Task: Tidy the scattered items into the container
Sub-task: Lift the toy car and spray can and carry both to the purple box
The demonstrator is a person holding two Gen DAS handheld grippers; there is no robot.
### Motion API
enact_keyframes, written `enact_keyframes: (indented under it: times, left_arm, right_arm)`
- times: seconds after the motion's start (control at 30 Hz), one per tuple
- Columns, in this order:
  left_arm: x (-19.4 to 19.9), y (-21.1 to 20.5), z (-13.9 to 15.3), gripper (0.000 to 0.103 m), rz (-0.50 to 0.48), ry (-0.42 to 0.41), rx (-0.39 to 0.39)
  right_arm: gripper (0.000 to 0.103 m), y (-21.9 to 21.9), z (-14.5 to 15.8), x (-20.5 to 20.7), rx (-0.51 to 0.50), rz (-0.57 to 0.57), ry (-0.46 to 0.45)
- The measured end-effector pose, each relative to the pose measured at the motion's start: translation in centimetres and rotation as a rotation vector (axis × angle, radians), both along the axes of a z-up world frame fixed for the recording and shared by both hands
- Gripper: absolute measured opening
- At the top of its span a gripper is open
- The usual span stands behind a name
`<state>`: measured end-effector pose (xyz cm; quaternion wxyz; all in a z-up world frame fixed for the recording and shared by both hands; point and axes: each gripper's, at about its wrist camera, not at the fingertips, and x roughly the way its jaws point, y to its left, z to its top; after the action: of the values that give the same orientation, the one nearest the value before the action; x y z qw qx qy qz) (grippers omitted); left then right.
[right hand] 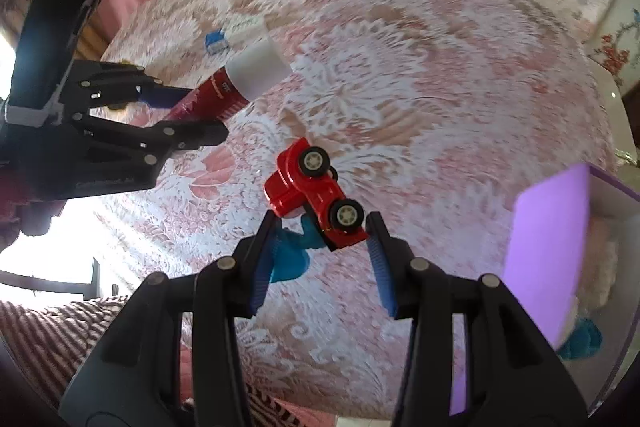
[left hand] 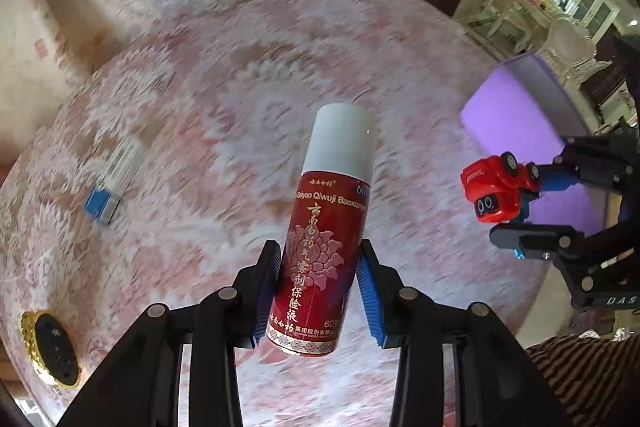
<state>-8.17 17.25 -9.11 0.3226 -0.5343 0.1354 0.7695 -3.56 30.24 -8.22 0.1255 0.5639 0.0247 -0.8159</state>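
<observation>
My left gripper (left hand: 319, 293) is clamped on a dark red cylindrical spray can with a white cap (left hand: 324, 243), its blue ribbed pads pressed to both sides of the can's lower body; the can sits at the centre of the left wrist view, cap pointing up the frame, lifted above the table. In the right wrist view the same can (right hand: 240, 79) shows at upper left, held out sideways in that gripper (right hand: 192, 119).

My right gripper (right hand: 322, 239) grips a small red toy car with pale wheels (right hand: 316, 195) at centre frame, the car tilted with its wheels facing the camera. From the left wrist view the car (left hand: 496, 189) hangs at mid right in the right gripper (left hand: 516, 223).

The purple rectangular container box (right hand: 548, 251) stands at the right edge of the right wrist view, near the car; something pale and something teal lie inside, too blurred to name.

A round table with a pink and white floral lace cloth (left hand: 200, 131) lies beneath everything. On it, at left in the left wrist view, rest a white tube-shaped box with a blue end (left hand: 108, 187) and, lower left, a black oval item with a gold rim (left hand: 50, 349). A teal object (right hand: 290, 259) shows behind my right gripper's left finger.
</observation>
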Motion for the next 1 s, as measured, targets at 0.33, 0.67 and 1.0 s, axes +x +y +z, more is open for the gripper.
enact_keyframes:
  times: [0.33,0.67,1.0]
  left_arm:
    - [3.1,12.6,4.8,0.039,-0.219,0.029,0.096]
    - [8.7,26.9,7.5,0.039,-0.482,0.009,0.184]
    - [15.8,35.8,3.2,0.037,-0.687,-0.106,0.118]
  right_arm:
    - [0.047,10.4,5.2,5.2,-0.004,-0.203,0.08]
    - [0.047,23.2,6.3,13.3,0.029,-0.436,0.06]
    - [0.047,31.9,5.8,17.7,0.063,-0.583,0.057]
